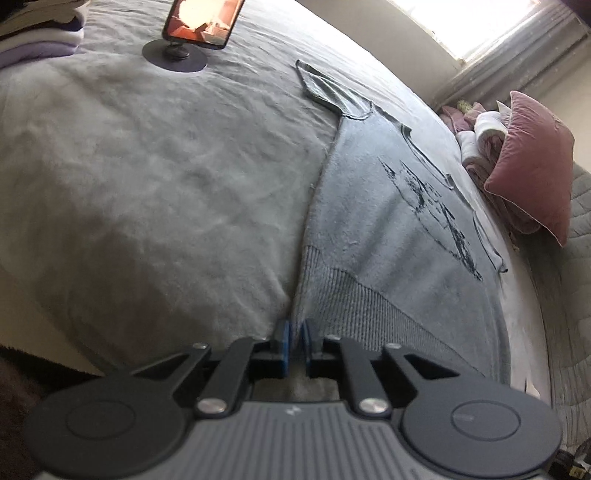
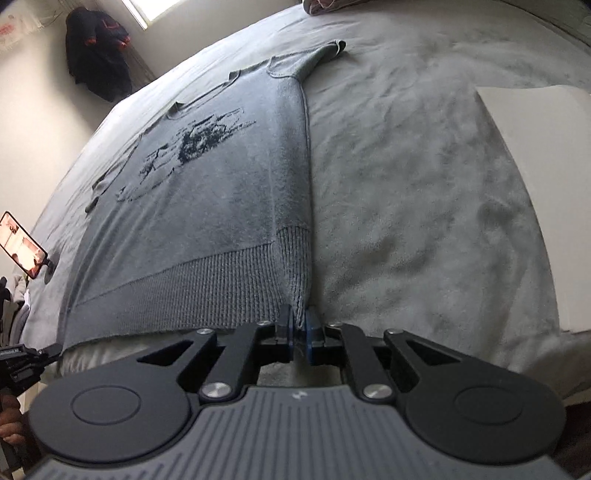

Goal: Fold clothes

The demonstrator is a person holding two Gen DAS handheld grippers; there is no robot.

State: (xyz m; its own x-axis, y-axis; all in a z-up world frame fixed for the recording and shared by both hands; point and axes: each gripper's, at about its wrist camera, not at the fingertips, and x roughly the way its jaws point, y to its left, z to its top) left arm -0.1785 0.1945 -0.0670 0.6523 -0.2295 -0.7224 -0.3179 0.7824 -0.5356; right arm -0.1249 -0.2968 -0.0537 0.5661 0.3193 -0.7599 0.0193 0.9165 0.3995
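Observation:
A grey knit sweater (image 1: 388, 206) with a dark print lies flat on the grey bedspread (image 1: 147, 177), ribbed hem toward me. My left gripper (image 1: 295, 332) is shut on the hem's left corner. In the right wrist view the sweater (image 2: 207, 192) spreads to the left, and my right gripper (image 2: 300, 325) is shut on the hem's right corner. The left gripper shows at the far left of that view (image 2: 33, 354). One sleeve (image 2: 325, 50) lies at the far end.
A phone on a round stand (image 1: 199, 26) is on the bed at the back, next to a stack of folded clothes (image 1: 40, 40). A pink pillow (image 1: 532, 162) and bundled laundry lie at the right. A white box (image 2: 535, 166) sits on the bed.

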